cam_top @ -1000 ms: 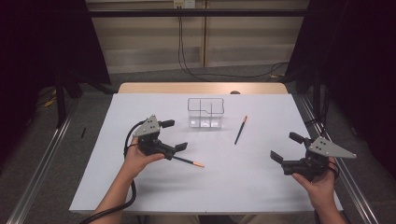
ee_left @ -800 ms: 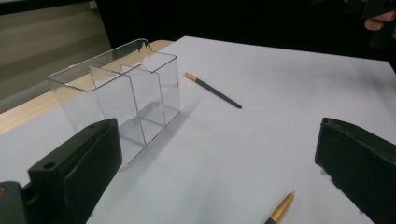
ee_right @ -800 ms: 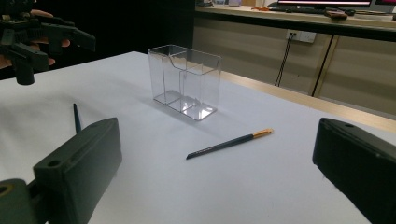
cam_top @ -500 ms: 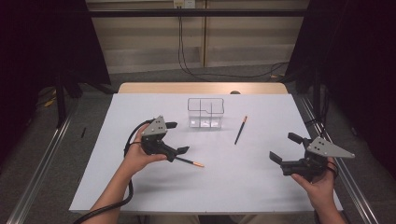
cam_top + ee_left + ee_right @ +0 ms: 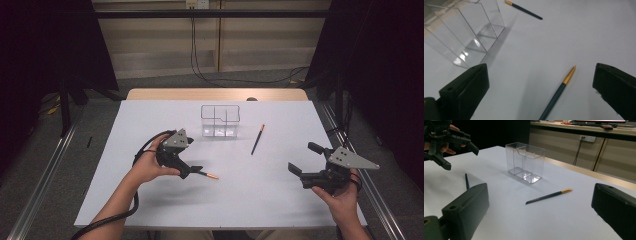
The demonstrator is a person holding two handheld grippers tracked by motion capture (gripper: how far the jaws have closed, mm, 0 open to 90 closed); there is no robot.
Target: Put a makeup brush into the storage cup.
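Note:
A dark green pen with a gold tip (image 5: pixel 209 175) lies on the white table left of centre. My left gripper (image 5: pixel 191 159) hovers just over its rear end, open. In the left gripper view this pen (image 5: pixel 559 92) lies on the table between the spread jaws, untouched. A second pen of the same kind (image 5: pixel 257 139) lies right of a clear plastic organizer (image 5: pixel 220 121) with compartments. My right gripper (image 5: pixel 304 158) is open at the right front, holding nothing. In its own view the second pen (image 5: pixel 548 196) and the organizer (image 5: pixel 525 162) lie ahead of the right gripper (image 5: pixel 540 192).
The white sheet (image 5: pixel 150 115) covers the table up to a wooden strip (image 5: pixel 215 94) at the back. Metal rails (image 5: pixel 45 165) run along both sides. Cables lie on the floor behind. A trailing cable (image 5: pixel 125 212) follows the left forearm.
My left gripper has shifted right and tipped down over the near pen's rear end. The right gripper and both pens have stayed in place.

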